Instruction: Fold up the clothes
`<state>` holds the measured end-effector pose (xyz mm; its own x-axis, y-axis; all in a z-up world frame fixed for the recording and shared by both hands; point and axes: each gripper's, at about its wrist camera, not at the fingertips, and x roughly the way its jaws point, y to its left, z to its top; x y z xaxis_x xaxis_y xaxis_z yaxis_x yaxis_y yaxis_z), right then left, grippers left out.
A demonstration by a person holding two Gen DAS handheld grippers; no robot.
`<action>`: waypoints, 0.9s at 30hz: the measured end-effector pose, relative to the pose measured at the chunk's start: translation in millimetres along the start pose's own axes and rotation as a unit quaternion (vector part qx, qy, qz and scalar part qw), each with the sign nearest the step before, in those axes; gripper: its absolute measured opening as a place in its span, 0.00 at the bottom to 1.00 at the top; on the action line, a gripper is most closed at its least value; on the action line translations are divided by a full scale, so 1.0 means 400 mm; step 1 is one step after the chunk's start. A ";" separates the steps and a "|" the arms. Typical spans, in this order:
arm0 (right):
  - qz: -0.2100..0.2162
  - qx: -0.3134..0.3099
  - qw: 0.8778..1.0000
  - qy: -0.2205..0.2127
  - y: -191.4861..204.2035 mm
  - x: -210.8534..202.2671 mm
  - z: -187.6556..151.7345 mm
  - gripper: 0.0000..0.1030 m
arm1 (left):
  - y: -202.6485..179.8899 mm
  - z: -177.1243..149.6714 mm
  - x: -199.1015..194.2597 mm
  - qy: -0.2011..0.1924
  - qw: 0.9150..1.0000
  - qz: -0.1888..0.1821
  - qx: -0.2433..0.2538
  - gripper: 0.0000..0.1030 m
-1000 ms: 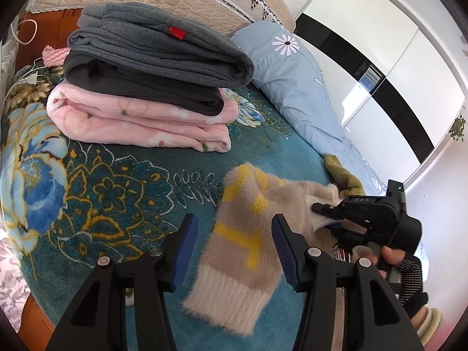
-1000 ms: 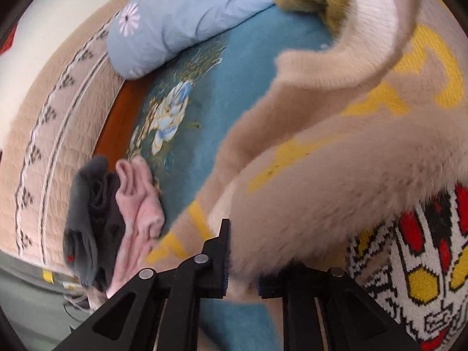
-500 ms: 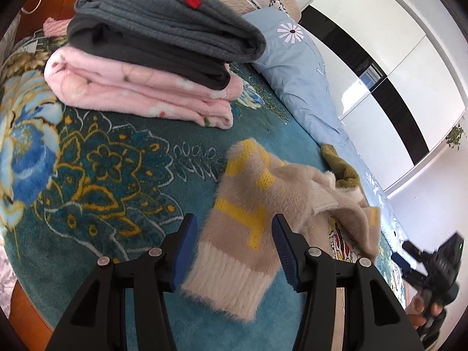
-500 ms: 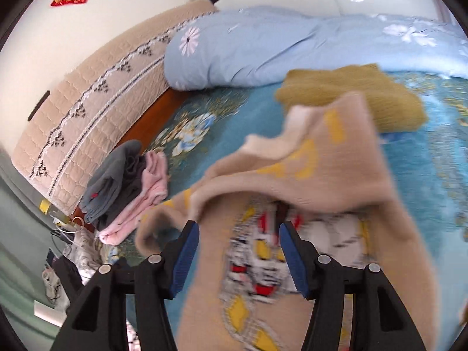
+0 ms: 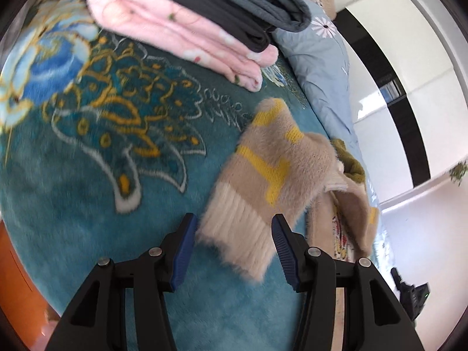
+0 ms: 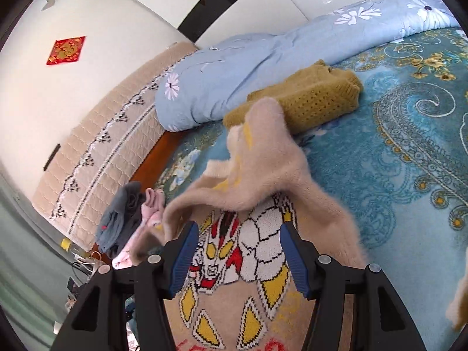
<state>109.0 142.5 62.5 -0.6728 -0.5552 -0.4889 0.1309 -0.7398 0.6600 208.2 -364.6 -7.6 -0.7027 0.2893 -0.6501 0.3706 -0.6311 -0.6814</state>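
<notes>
A fuzzy beige sweater (image 5: 272,158) with yellow marks lies on the teal flowered bed cover (image 5: 87,175). One sleeve stretches toward the left wrist camera, and its ribbed cream cuff (image 5: 234,219) lies between the tips of my open left gripper (image 5: 232,234); the pads do not press on it. In the right wrist view the sweater's front shows a red, white and yellow hero figure (image 6: 242,251), with a beige fold (image 6: 263,181) draped over its upper part. My right gripper (image 6: 238,239) hovers open over the figure and holds nothing.
A folded stack (image 5: 204,20) of grey, black and pink clothes sits on the bed near the headboard (image 6: 111,134). A mustard knit (image 6: 310,99) lies beside a rolled light-blue quilt (image 6: 263,67). White wardrobe doors stand beyond the bed.
My right gripper let go of the beige sweater, opened and drew back across the bed. My left gripper sank toward the sleeve, and the cuff now lies between its fingers.
</notes>
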 end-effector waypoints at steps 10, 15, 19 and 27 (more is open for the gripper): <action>0.015 0.012 1.000 0.007 -0.004 0.005 -0.007 0.60 | -0.010 -0.040 0.016 -0.022 0.997 0.005 -0.074 0.51; 0.009 0.022 1.000 0.019 -0.016 0.022 -0.016 0.60 | -0.043 -0.038 0.028 -0.043 0.995 0.063 -0.058 0.27; 0.018 0.031 0.999 0.025 -0.024 0.024 -0.017 0.60 | -0.073 -0.020 0.006 -0.055 0.993 0.100 -0.033 0.06; 0.043 0.055 0.997 0.023 -0.038 0.014 -0.012 0.60 | -0.290 0.095 -0.145 -0.108 0.980 0.136 0.098 0.06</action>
<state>106.6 148.8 47.2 -0.6275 -0.6337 -0.4524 0.1037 -0.6439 0.7581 182.9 -335.5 122.0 -0.7142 -0.0551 -0.6978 0.4532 -0.7961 -0.4010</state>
